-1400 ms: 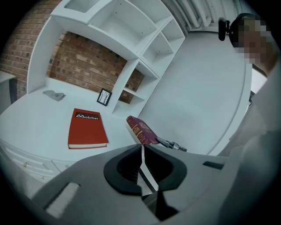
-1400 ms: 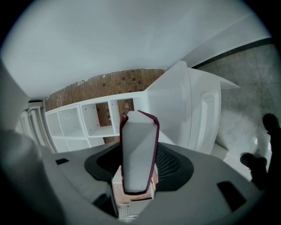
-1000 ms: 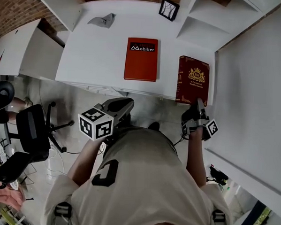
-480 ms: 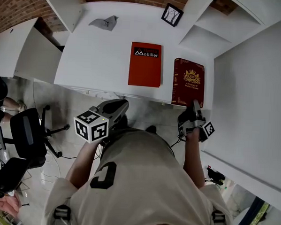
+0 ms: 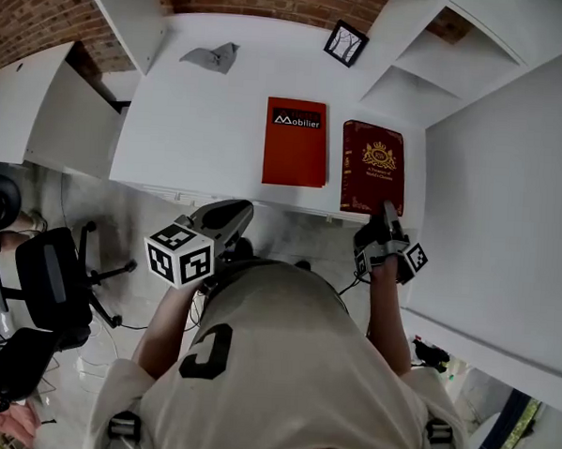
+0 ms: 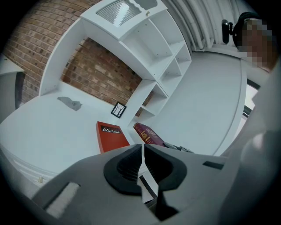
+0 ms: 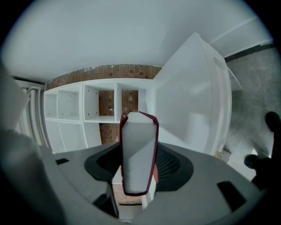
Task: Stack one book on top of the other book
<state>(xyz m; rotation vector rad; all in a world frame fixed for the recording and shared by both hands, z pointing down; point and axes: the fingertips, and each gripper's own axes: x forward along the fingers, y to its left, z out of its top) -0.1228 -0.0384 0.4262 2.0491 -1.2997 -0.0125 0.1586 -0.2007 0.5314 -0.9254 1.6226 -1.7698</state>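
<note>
Two books lie side by side on the white desk [image 5: 198,121]: an orange-red one [image 5: 296,142] with a black label, and to its right a dark maroon one [image 5: 372,167] with a gold crest. My right gripper [image 5: 387,214] is shut on the maroon book's near edge at the desk front. In the right gripper view that book's white page block [image 7: 138,154] fills the gap between the pads. My left gripper [image 5: 231,213] hangs in front of the desk edge, shut and empty. Its view shows the orange-red book [image 6: 112,136] and the maroon book [image 6: 148,134] beyond the jaws.
A small black picture frame [image 5: 345,42] and a crumpled grey cloth [image 5: 211,55] lie at the back of the desk. White shelving [image 5: 430,67] stands at the right and a brick wall behind. An office chair [image 5: 53,273] is on the floor at the left.
The maroon book, held by my right gripper, has slid left toward the orange-red book, narrowing the gap. My left gripper has drifted a little toward the desk.
</note>
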